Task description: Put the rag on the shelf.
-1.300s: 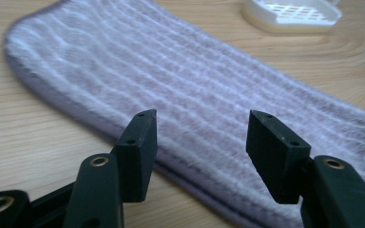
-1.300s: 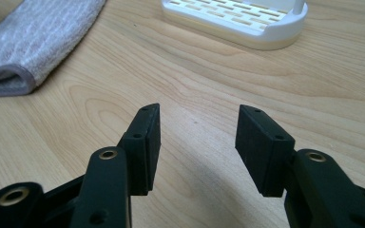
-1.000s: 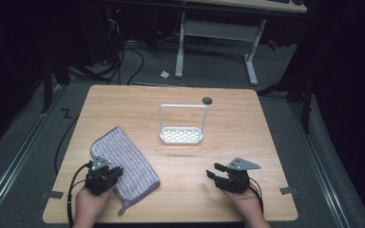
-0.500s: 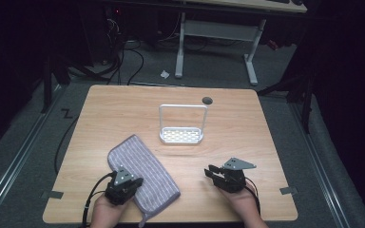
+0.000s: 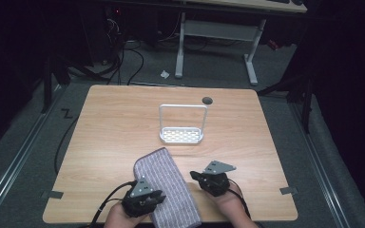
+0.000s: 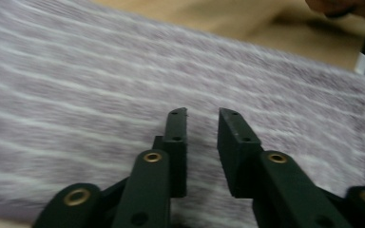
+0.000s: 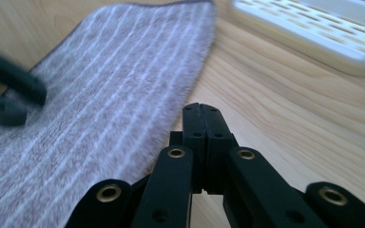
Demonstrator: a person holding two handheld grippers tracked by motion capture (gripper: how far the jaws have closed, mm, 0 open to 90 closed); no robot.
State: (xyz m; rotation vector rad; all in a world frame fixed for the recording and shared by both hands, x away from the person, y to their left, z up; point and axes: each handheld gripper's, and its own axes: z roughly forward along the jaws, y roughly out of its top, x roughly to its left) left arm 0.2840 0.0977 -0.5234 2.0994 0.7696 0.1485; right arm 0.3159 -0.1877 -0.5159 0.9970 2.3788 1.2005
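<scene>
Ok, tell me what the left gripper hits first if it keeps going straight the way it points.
Most likely the striped cloth: the left gripper has its jaws apart and aimed at the cloth's surface, seemingly just above it, though exact depth is unclear.

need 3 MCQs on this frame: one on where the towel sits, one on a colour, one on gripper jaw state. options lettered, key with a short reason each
1. Where is the striped towel on the table?
A. At the far edge, behind the rack
B. At the near edge, between the two grippers
C. Draped over the rack

2. What colour is the small rack?
A. White
B. Black
C. Red

3. How do the jaws of the right gripper stand?
A. Wide apart
B. Clamped on the towel
C. Closed together, with nothing between them

Key:
1 B: the high view shows the towel at the near edge, with the left gripper on one side and the right gripper on the other.
2 A: its frame and perforated base show white against the wood.
3 C: the right gripper view shows the two jaws pressed together over bare wood beside the towel.
</scene>
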